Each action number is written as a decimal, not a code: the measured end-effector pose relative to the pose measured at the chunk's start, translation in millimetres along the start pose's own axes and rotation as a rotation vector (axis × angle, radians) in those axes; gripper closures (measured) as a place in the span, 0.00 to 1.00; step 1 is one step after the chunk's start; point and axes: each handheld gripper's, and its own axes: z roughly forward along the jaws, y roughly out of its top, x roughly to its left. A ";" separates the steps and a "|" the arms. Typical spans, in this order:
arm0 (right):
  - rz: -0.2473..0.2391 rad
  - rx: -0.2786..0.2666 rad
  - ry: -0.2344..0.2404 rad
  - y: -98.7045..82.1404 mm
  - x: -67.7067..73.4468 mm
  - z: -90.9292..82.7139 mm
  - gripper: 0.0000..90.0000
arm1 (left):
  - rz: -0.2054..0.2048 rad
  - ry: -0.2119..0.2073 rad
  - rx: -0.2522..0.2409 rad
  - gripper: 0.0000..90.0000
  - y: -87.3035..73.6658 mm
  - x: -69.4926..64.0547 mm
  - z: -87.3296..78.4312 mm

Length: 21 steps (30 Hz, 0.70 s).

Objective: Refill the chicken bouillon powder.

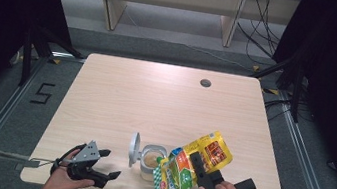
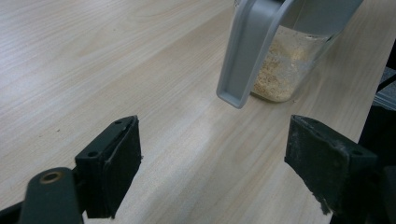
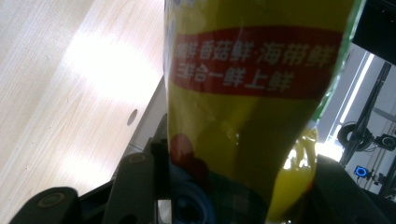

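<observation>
From the high view I get an evenly lit worktop [image 1: 155, 102], pale and clear, while the upper left and upper right of the frame fall into near black. Shadows under the things near the bottom edge are soft and short. Detail is slightly soft overall. In the left claw view a broad white sheen lies across the wood at centre, and the black pads [image 2: 116, 158] at the bottom are blurred. In the right claw view the yellow pouch [image 3: 252, 93] sits too close and reads hazy, its lower half dim, with glare on the wood at left and bright backlight at lower right.
</observation>
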 end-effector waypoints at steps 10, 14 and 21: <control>-0.011 0.000 -0.002 0.4 0.3 0.0 0.63 | -0.008 -0.004 -0.008 0.20 -0.2 -0.8 0.3; -0.017 0.000 0.003 0.5 0.6 0.2 0.63 | -0.021 -0.011 -0.023 0.20 -0.5 -2.0 0.9; -0.016 0.001 0.005 0.0 0.8 0.6 0.64 | -0.010 -0.005 -0.009 0.20 -0.1 -0.7 0.0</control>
